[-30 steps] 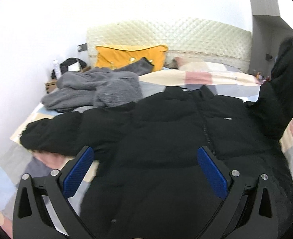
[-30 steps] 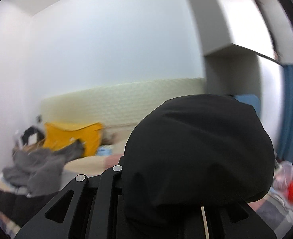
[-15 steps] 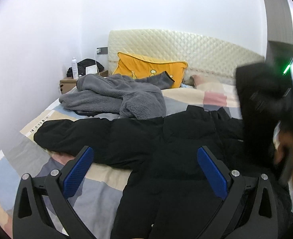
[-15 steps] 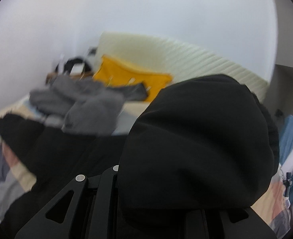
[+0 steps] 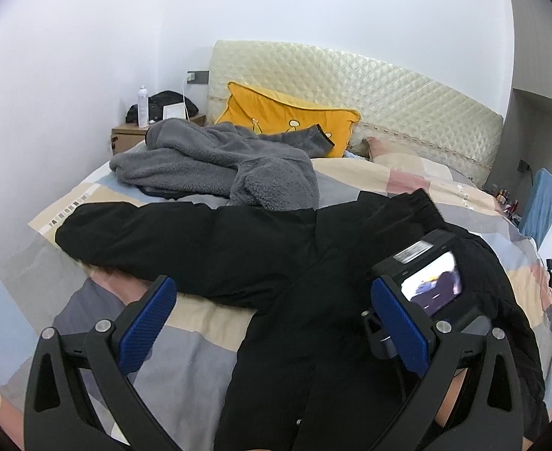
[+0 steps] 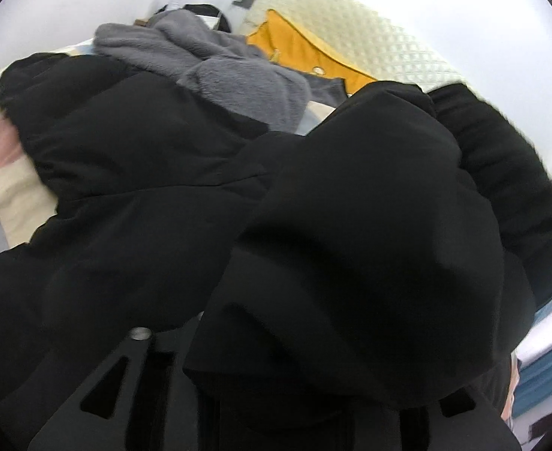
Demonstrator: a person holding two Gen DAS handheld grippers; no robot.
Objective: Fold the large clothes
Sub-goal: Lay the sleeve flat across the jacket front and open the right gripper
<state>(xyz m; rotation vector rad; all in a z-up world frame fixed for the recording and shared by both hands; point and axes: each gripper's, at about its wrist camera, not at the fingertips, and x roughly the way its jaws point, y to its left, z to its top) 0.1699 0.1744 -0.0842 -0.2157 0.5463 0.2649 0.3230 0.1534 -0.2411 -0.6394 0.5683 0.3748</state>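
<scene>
Across the bed's [image 5: 208, 323] middle lies the black jacket [image 5: 238, 248], one sleeve stretched toward the left edge. Grey fleece [image 5: 215, 165] sits behind it near the headboard end, by the yellow pillow [image 5: 287, 120]. Left gripper [image 5: 276, 319] spread wide, nothing between the pads. Right gripper [image 6: 313, 394] buried under a bulging jacket sleeve, jaws opening, fabric still between them; grip unclear.

— How's the light on my tongs' cameras?
— Bright and even; the white wall [image 5: 88, 56] nearly blows out, shadows stay soft.
— Sharpness?
— My left view is crisp; my right smears along the black jacket [image 6: 351, 225]. Both bend toward dark round corners.
</scene>
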